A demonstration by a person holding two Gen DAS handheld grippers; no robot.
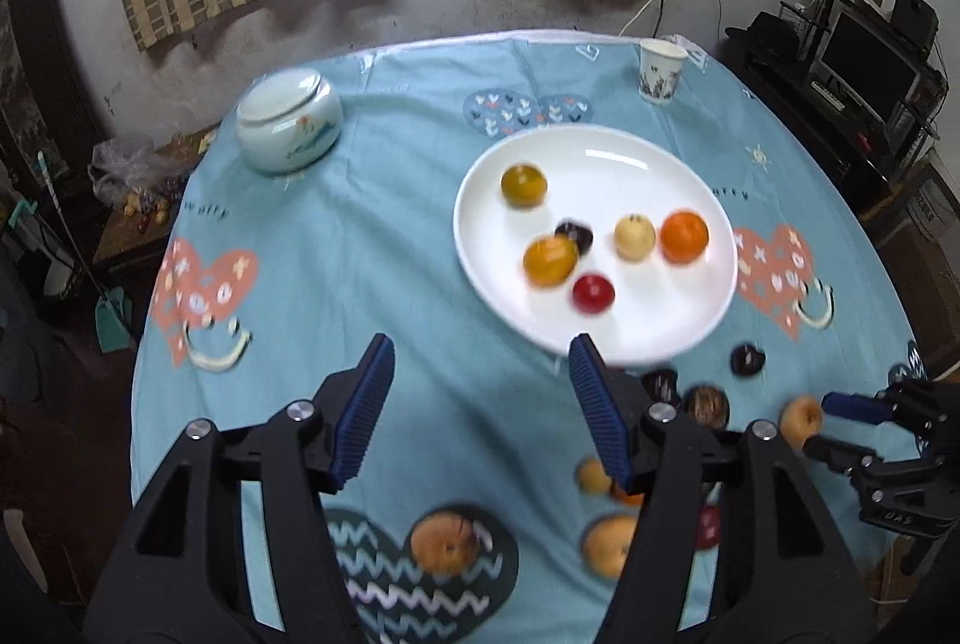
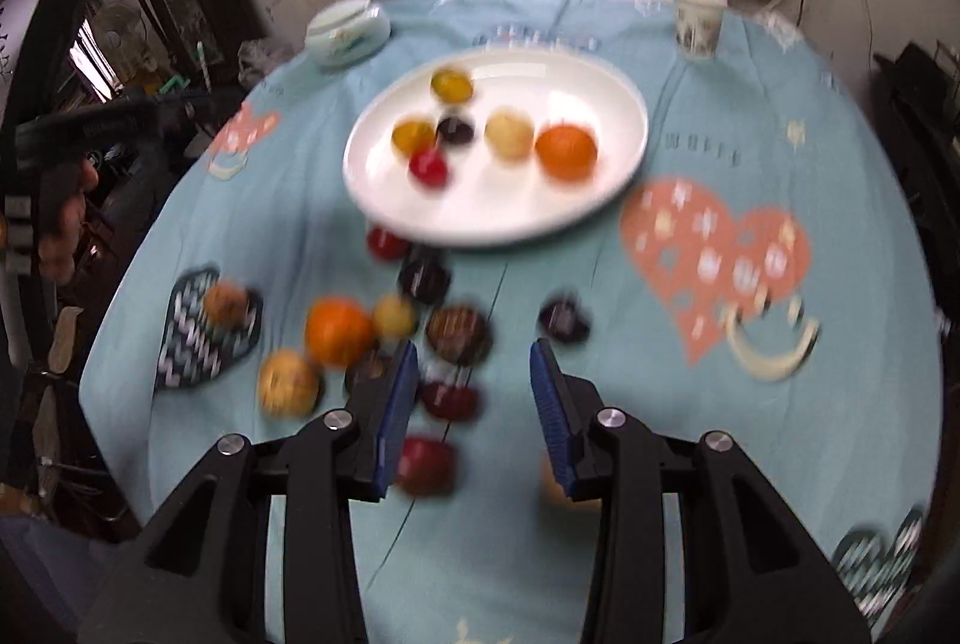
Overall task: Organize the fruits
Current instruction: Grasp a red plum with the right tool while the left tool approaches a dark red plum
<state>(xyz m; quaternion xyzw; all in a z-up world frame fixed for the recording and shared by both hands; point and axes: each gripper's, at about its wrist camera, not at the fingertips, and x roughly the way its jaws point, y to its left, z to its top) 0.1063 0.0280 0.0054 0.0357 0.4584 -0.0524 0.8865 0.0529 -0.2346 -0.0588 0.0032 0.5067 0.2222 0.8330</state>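
A white plate (image 1: 654, 152) holds several small fruits: an orange (image 1: 684, 236), a pale yellow one (image 1: 635, 237), a red one (image 1: 593, 292), a dark one and two yellow-orange ones. The plate also shows in the right wrist view (image 2: 576, 71). More loose fruits lie on the blue tablecloth near the front, among them an orange (image 2: 337, 331) and dark ones (image 2: 563, 321). My left gripper (image 1: 480, 362) is open and empty, above the cloth left of the plate's front rim. My right gripper (image 2: 474, 365) is open and empty over the loose fruits; it also shows in the left wrist view (image 1: 831, 419).
A pale ceramic lidded jar (image 1: 289, 119) stands at the back left of the table. A paper cup (image 1: 660, 71) stands at the back right. The round table's edge drops off on all sides. Furniture and a monitor (image 1: 864, 56) stand at the right.
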